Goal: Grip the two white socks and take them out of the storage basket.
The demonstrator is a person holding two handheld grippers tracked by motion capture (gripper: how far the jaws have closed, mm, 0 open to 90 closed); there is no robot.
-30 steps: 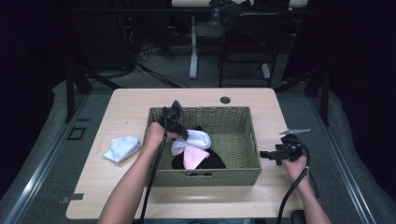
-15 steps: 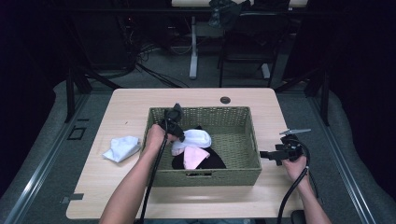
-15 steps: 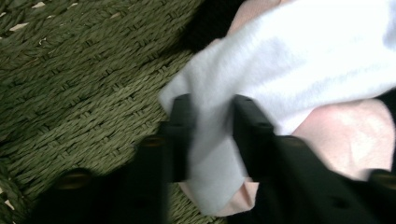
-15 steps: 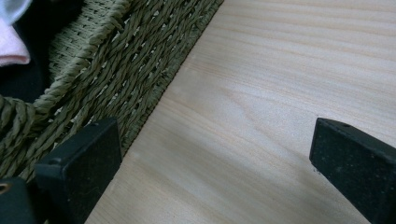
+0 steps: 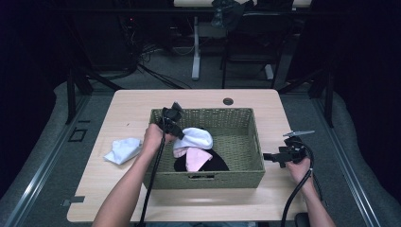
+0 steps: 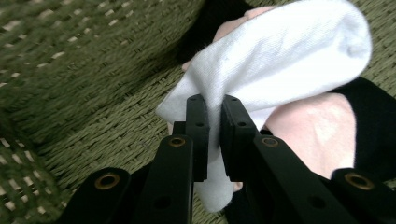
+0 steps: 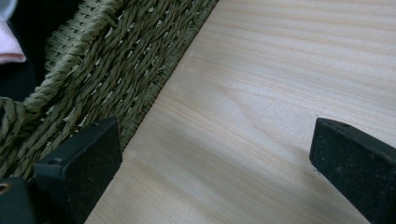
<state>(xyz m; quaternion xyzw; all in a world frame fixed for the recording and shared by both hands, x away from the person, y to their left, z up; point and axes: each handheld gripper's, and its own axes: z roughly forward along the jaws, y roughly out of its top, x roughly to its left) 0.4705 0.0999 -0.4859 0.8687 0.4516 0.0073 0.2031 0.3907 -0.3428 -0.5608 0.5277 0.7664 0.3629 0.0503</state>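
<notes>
A green woven basket [image 5: 236,142] stands mid-table. Inside it lie a white sock [image 5: 196,138], a pink cloth [image 5: 194,158] and a black garment [image 5: 215,163]. My left gripper [image 5: 178,134] reaches over the basket's left wall and is shut on the white sock [image 6: 280,60], whose fabric is pinched between the jaws [image 6: 215,121]. The pink cloth [image 6: 313,130] and black garment [image 6: 373,121] lie under it. My right gripper [image 5: 265,156] rests open on the table just right of the basket, its jaws wide apart [image 7: 210,154] beside the basket's wall [image 7: 116,70].
A light blue-white cloth [image 5: 123,150] lies on the wooden table [image 5: 132,109] left of the basket. A round cable hole [image 5: 228,101] sits near the table's far edge. Chairs and desk legs stand on the floor beyond.
The white sock has shifted slightly left and up with my left gripper. My right gripper has stayed where it was.
</notes>
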